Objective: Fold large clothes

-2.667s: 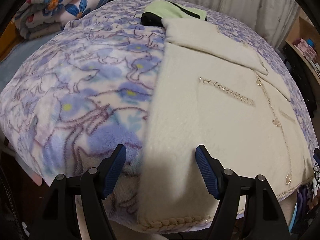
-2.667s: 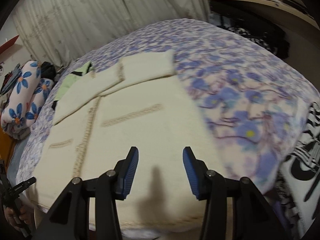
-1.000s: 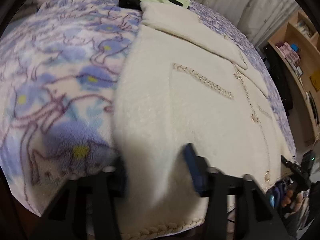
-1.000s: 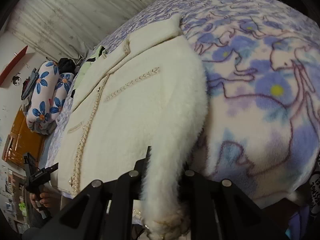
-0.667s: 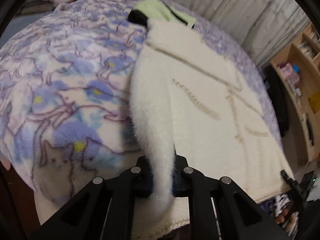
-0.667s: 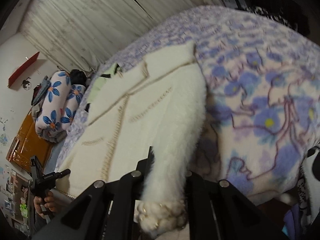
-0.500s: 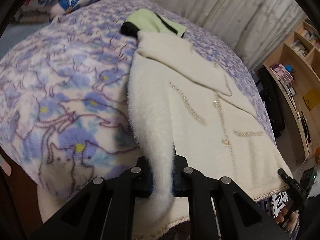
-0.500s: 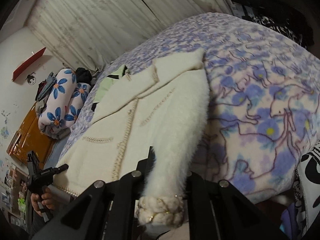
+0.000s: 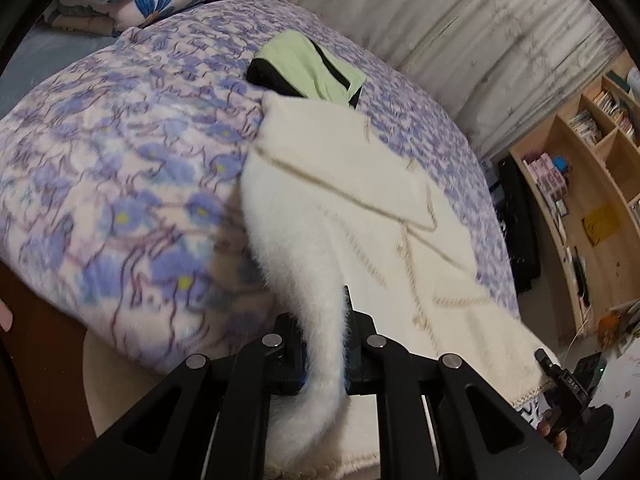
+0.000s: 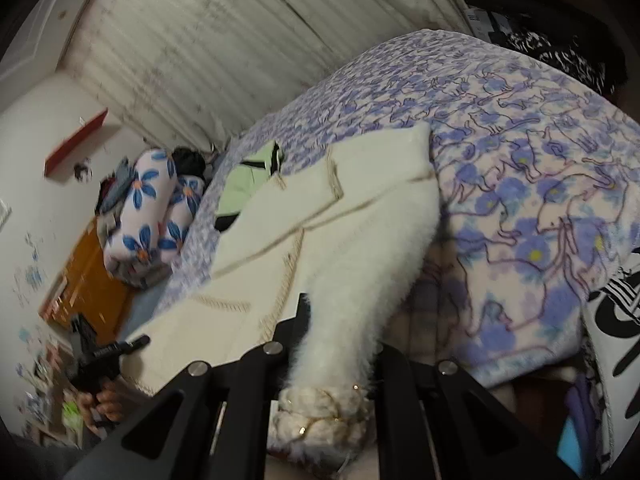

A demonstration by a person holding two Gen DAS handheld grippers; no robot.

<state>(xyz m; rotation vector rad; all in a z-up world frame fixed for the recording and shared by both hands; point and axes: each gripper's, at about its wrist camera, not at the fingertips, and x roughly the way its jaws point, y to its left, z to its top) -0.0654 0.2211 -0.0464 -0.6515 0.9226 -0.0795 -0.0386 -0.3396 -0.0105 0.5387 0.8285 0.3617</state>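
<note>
Over floral bedding (image 9: 120,184), both grippers (image 9: 324,344) (image 10: 332,356) clamp the cream cardigan's (image 9: 340,184) raised hem.

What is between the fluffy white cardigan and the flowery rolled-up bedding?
In the right wrist view, a light green garment with black trim lies on the purple floral blanket, between the white cardigan and the rolled flowered bedding.

A blanket (image 9: 120,184) with a purple flower print covers the bed. A light green garment with black trim (image 9: 308,68) lies on it toward the far end. A rolled quilt with big blue flowers (image 10: 148,216) sits at the head of the bed, beside an orange wooden cabinet (image 10: 84,284). Pale pleated curtains (image 10: 224,40) hang behind. A wooden bookshelf (image 9: 592,184) holding books and boxes stands at the side.
</note>
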